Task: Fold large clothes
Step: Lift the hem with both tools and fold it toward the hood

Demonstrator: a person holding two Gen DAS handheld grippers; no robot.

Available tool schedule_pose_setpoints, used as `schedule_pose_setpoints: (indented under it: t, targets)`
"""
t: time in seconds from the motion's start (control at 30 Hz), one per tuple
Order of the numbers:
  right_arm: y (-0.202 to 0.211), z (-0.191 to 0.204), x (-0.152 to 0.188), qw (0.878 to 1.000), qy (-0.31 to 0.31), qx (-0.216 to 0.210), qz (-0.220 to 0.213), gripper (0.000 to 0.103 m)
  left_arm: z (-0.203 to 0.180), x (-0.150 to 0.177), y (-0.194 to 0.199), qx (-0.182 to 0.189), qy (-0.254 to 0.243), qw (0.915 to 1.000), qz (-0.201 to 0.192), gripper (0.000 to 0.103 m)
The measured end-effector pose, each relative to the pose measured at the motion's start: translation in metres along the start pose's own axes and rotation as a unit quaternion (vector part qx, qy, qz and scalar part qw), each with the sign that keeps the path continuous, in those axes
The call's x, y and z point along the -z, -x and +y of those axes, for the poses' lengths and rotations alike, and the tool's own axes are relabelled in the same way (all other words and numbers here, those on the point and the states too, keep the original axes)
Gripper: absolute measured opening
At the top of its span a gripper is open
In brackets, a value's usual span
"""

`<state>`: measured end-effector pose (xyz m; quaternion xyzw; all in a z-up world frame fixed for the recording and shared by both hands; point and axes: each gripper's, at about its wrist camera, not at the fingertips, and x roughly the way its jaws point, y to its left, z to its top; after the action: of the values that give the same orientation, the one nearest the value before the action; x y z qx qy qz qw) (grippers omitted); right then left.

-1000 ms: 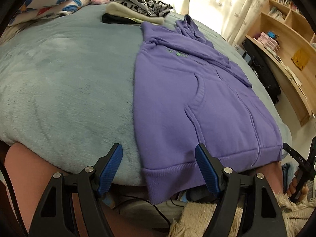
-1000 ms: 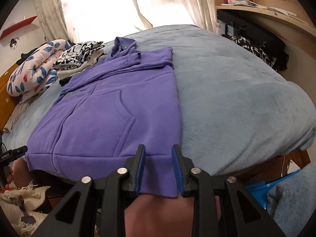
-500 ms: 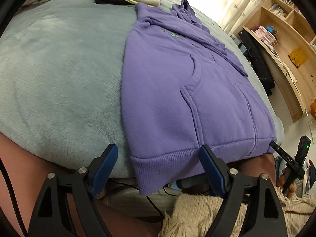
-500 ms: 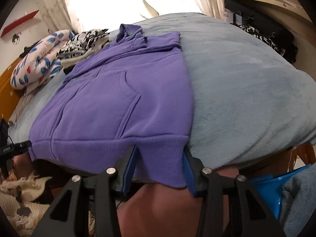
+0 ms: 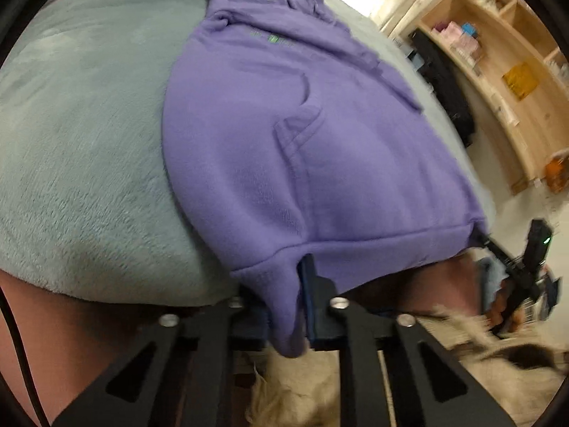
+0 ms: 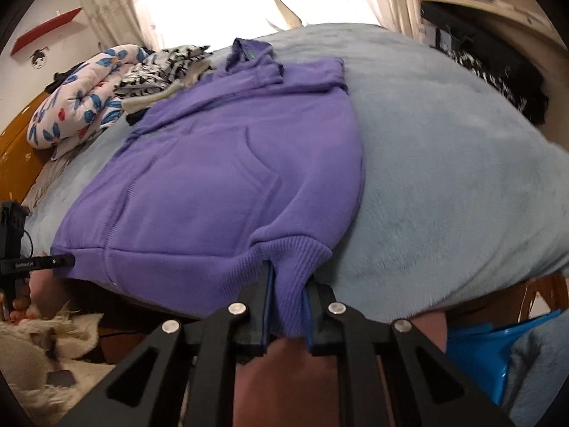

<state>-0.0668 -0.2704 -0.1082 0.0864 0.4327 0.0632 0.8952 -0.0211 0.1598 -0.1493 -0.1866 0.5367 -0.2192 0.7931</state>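
Note:
A purple zip hoodie lies flat, front up, on the grey-blue plush bed cover, its ribbed hem hanging over the near edge. My left gripper has its jaws closing on the hem's left corner, with a fold of rib pinched between the pads. In the right wrist view the same hoodie shows its right hem corner between the pads of my right gripper, whose jaws are closing and squeezing the rib. Each gripper shows at the far hem corner in the other's view: the right, the left.
Folded black-and-white clothes and a flowered quilt sit at the bed's far end. Wooden shelves and a black bag line the right side. A shaggy cream rug and a blue bag lie below the bed edge.
Both grippers moved in toward the hem and their jaws came together on it. The hem corners now bunch between the pads.

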Motion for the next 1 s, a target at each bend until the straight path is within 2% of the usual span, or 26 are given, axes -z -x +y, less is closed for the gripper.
schedule_pose_setpoints:
  t: [0.1, 0.2, 0.3, 0.4, 0.63, 0.77, 0.93, 0.97, 1.0]
  targets:
    - [0.015, 0.001, -0.018, 0.999, -0.013, -0.03, -0.023, 0.013, -0.011, -0.012, 0.016, 0.054, 0.011, 0.9979, -0.033, 0.008]
    - [0.022, 0.005, -0.044, 0.997, -0.028, -0.058, -0.045, 0.013, -0.027, -0.035, 0.035, 0.11, 0.024, 0.9902, -0.083, 0.008]
    - [0.027, 0.011, -0.071, 0.994, -0.032, -0.078, -0.065, 0.012, -0.036, -0.057, 0.049, 0.141, 0.038, 0.9826, -0.115, 0.008]
    - [0.029, 0.013, -0.102, 0.991, -0.042, -0.092, -0.087, 0.012, -0.042, -0.086, 0.057, 0.153, 0.055, 0.9765, -0.141, 0.008]
    - [0.02, -0.001, -0.185, 0.982, -0.081, -0.124, -0.116, 0.012, -0.029, -0.164, 0.07, 0.146, 0.096, 0.9661, -0.19, 0.008]
    - [-0.002, -0.011, -0.236, 0.98, -0.099, -0.124, -0.12, 0.012, -0.016, -0.213, 0.07, 0.133, 0.106, 0.9632, -0.208, 0.008]
    - [-0.05, -0.027, -0.297, 0.981, -0.121, -0.105, -0.113, 0.012, -0.001, -0.291, 0.039, 0.097, 0.113, 0.9667, -0.208, 0.01]
    - [-0.061, -0.03, -0.305, 0.981, -0.125, -0.102, -0.106, 0.013, 0.002, -0.3, 0.033, 0.092, 0.116, 0.9683, -0.201, 0.015]
    - [-0.076, -0.033, -0.314, 0.981, -0.135, -0.098, -0.099, 0.018, 0.005, -0.312, 0.024, 0.09, 0.119, 0.9709, -0.188, 0.021]
